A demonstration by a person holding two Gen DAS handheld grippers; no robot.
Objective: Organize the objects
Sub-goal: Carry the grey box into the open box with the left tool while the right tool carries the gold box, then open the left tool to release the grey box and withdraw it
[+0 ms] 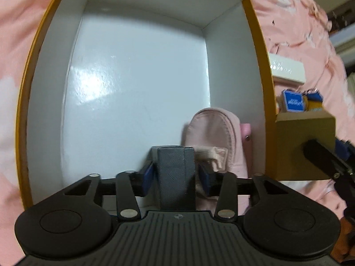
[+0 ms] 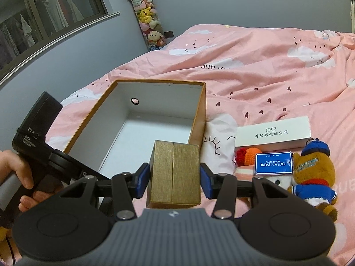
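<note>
Jaws of the left gripper (image 1: 175,176) stand apart on either side of a small grey box (image 1: 176,175), with a gap showing at each blue pad, so nothing is pressed; the grey box stands upright on the white floor of a large open box (image 1: 142,102) with gold-brown outer walls. Just beside the grey box, against the near right wall, lies a pale pink pouch (image 1: 218,137). The right gripper (image 2: 174,178) has a gold ribbed box (image 2: 174,175) between its pads, which seem to touch its sides, holding it just outside the large open box's near corner. A hand (image 2: 21,177) grips the left tool's handle at the left edge of the right view. Everything rests on a bed with a pink cloud-print cover (image 2: 266,71). To the right lie a white glasses case (image 2: 273,133), a brown plush bear (image 2: 312,175) with a blue card (image 2: 274,163), and an orange knitted toy (image 2: 249,153). Beyond are a grey wall, a window and a column of soft toys (image 2: 147,20).
</note>
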